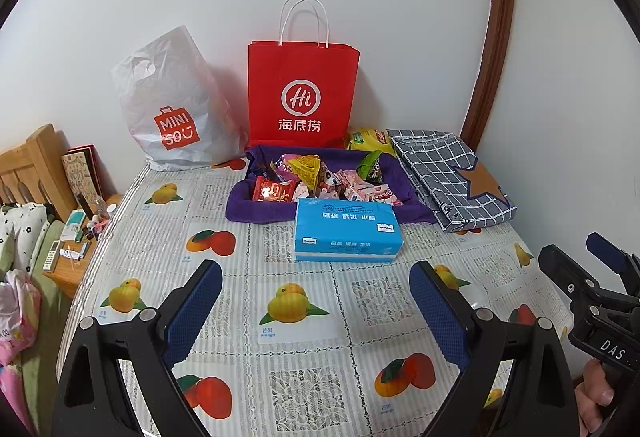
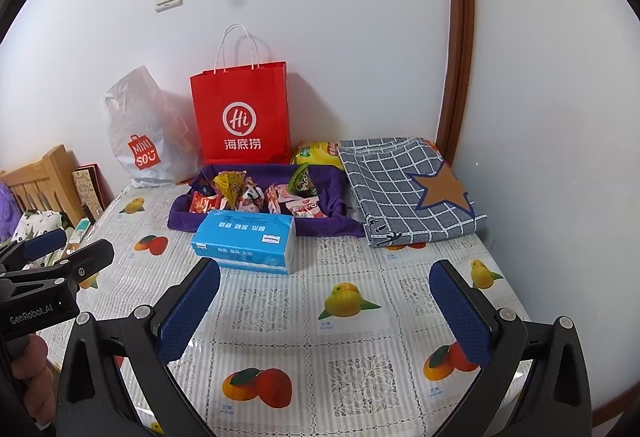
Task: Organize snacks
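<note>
Left wrist view: both claws, left gripper [image 1: 316, 301] and right gripper [image 2: 326, 303], are held wide open and empty, so the snacks [image 1: 320, 181] behind the tissue pack [image 1: 347, 231] should be approached over it.

Left gripper [image 1: 316, 301]: held low and level, pointed forward; jaws are spread wide with nothing between them.
Left gripper fingers [image 1: 192, 311]: black arms with blue textured pads, angled outward in a V.
Right gripper [image 2: 324, 301]: held beside the left gripper at a similar height; jaws are spread wide with nothing between them.
Right gripper fingers [image 2: 460, 311]: blue pads are faced inward, well apart.
Right hand [image 1: 596, 393]: wrapped around the handle; seen at the frame edge.
Left hand [image 2: 34, 377]: wrapped around the handle; partly seen.
</note>
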{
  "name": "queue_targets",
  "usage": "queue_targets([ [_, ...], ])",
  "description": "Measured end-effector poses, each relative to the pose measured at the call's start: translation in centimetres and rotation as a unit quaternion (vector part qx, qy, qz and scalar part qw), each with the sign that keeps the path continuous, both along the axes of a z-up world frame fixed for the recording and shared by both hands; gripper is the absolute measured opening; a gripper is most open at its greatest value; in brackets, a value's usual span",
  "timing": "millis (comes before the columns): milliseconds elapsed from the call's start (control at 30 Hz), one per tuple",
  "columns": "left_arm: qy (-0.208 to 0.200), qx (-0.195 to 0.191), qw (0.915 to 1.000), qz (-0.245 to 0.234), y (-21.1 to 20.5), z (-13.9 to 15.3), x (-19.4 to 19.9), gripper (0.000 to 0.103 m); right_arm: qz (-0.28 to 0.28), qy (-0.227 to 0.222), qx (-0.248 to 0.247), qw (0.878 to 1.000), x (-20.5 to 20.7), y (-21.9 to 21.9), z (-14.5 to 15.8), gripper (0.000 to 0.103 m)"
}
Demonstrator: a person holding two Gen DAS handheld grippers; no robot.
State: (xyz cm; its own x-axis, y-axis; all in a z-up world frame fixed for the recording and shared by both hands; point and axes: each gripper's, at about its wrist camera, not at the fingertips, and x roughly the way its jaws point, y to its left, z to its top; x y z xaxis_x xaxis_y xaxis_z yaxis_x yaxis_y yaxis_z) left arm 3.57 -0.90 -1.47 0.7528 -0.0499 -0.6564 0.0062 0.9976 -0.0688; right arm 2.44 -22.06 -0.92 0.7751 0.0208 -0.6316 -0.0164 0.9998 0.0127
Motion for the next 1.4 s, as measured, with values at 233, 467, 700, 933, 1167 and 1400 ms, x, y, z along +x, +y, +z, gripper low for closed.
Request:
queue_targets([
  [233, 0.0, 0.0, 1.0, 0.0, 0.01, 0.01, 0.01, 0.095, 0.0, 0.0, 0.001, 1.0, 0.0, 0.01, -0.02, 0.103],
  [467, -0.001, -0.001, 1.0, -0.001, 0.08, 0.06, -0.03, 0.095, 0.0, 0.0, 0.002, 1.0, -0.03, -0.03, -0.02, 0.103],
  [700, 0.0, 0.0, 1.0, -0.001, 0.07, 0.07, -0.05, 0.095, 0.001, 0.0, 0.002, 1.0, -0.04, -0.06, -0.03, 0.103],
  [933, -0.002, 0.002, 1.0, 0.001, 0.14, 0.18, -0.12, 0.095, 0.001, 0.0, 0.002, 1.0, -0.05, -0.08, 0.02, 0.103],
  [1167, -0.002, 0.002, 1.0, 0.001, 0.15, 0.2, -0.12, 0.095, 0.001, -0.002, 0.002, 1.0, -0.31, 0.02, 0.25, 0.103],
  [1400, -0.003, 0.002, 1.0, 0.002, 0.12, 0.2, -0.15, 0.095, 0.001, -0.002, 0.002, 1.0, -0.33, 0.07, 0.29, 0.103],
])
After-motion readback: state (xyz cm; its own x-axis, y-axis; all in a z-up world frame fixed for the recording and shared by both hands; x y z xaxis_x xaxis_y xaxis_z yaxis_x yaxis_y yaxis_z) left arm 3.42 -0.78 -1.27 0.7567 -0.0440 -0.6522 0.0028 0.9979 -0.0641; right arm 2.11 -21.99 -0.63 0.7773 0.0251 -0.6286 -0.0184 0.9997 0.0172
